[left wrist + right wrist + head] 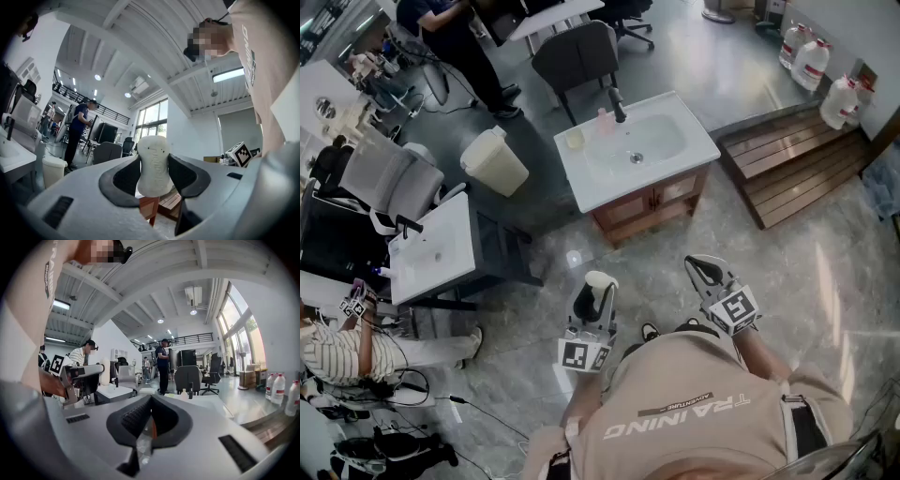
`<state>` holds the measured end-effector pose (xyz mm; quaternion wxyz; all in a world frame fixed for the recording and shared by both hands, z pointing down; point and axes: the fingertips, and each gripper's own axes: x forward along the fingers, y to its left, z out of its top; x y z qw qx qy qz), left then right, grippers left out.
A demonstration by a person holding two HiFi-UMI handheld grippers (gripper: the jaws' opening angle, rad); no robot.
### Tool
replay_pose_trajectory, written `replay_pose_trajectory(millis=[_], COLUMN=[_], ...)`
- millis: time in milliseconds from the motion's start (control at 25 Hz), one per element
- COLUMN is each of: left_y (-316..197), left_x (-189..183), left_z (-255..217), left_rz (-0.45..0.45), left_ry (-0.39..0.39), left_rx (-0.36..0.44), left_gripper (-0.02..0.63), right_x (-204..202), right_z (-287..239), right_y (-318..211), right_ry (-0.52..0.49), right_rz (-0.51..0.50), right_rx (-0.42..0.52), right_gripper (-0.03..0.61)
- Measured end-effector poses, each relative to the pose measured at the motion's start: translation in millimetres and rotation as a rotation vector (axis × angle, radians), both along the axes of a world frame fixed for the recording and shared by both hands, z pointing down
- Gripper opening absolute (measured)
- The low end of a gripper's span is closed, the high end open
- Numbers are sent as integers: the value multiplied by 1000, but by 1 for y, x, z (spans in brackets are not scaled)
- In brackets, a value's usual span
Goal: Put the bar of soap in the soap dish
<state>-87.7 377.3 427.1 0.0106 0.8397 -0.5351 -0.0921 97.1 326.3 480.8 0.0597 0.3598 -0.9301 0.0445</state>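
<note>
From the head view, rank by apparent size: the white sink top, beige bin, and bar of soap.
1. white sink top
2. beige bin
3. bar of soap, smallest though nearest the camera.

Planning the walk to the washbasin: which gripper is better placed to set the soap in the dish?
Left. The left gripper already clamps the pale soap bar upright between its jaws; the right gripper is shut and empty. The washbasin stands ahead, apart from both.

The soap bar (153,164) is cream, the sink (581,186) white.
</note>
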Motion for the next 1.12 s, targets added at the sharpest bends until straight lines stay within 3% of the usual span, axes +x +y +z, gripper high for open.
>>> replay_pose_trajectory(millis=[520,800,1120], left_y=[-25,-71,-142], left_x=[-38,-39,-12], left_z=[17,16,5], left_rz=[14,-24,-60], left_ry=[13,-19,-39], left_rx=[-37,-51,-28], left_gripper=[179,179,179], right_x=[-25,-33,-15], right_z=[9,12,19], right_y=[-13,-63,-143], right_ry=[26,3,-25], right_rz=[36,-19,-67], right_rx=[-27,-21,-7], right_gripper=[12,12,12])
